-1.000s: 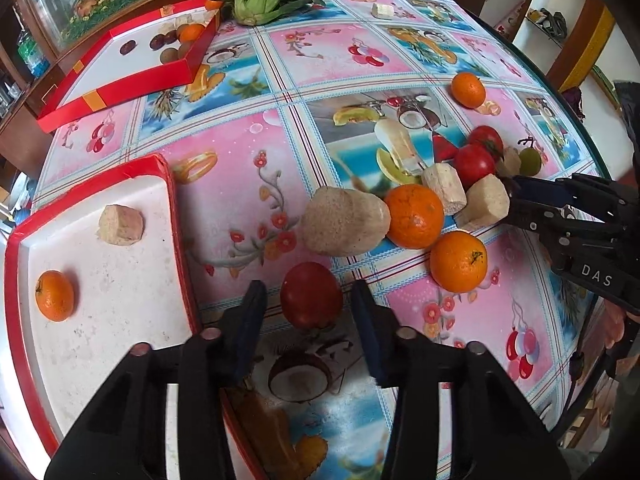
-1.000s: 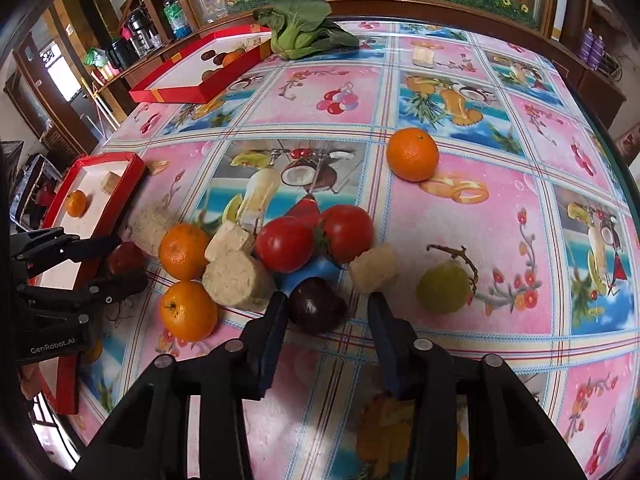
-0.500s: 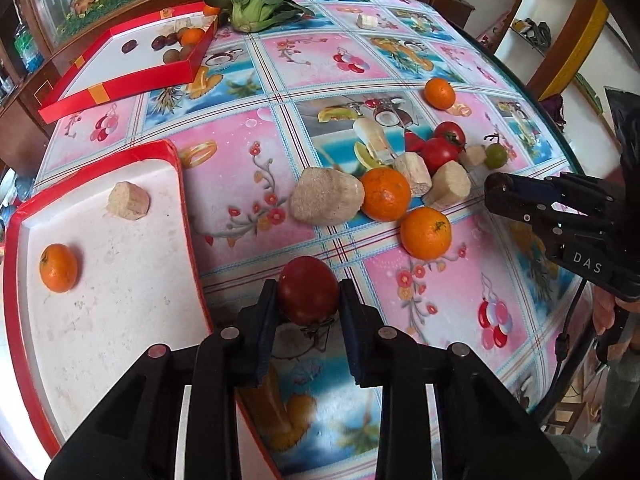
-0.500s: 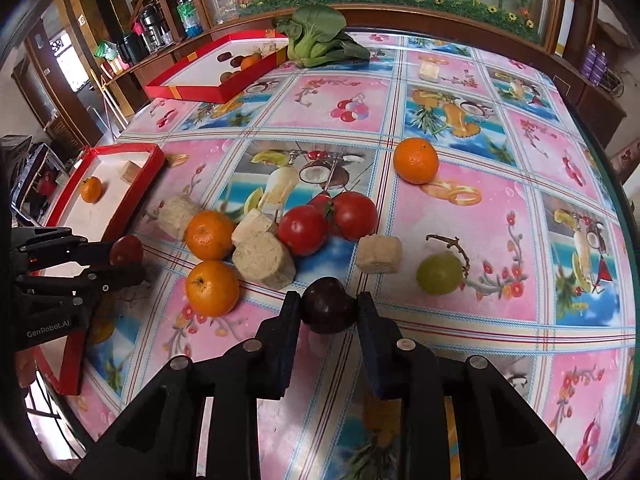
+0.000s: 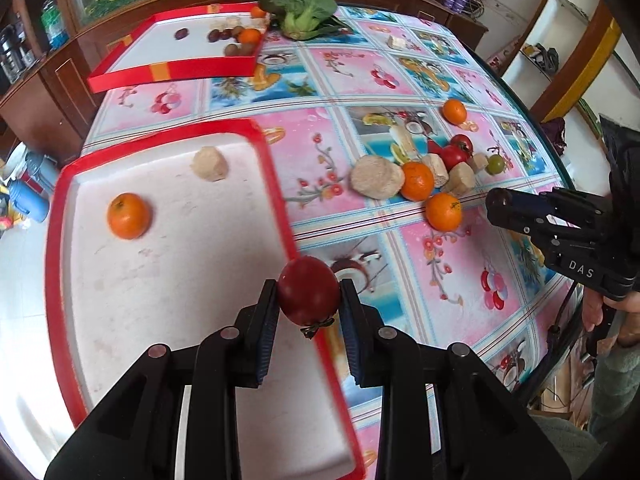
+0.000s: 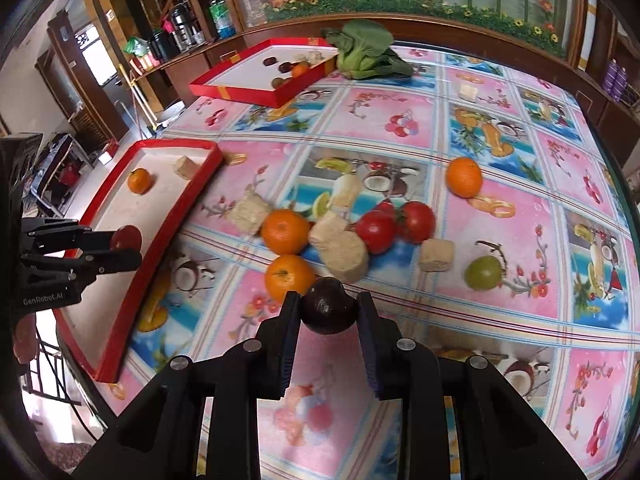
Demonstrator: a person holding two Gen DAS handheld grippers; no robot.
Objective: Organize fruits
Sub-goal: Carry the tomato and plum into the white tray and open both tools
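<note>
While both grippers were clamped on fruit, the left gripper [image 5: 308,300] held a red tomato [image 5: 309,291] between its fingers above the tray's rim [image 5: 280,184]; the right gripper [image 6: 329,312] pinched a dark fruit [image 6: 329,311]. Carrying them fully past the rim before letting go seemed wise.

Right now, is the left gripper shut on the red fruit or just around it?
Shut on it. The left gripper has both pads pressed against the red fruit, held clear above the rim of the near tray.
</note>
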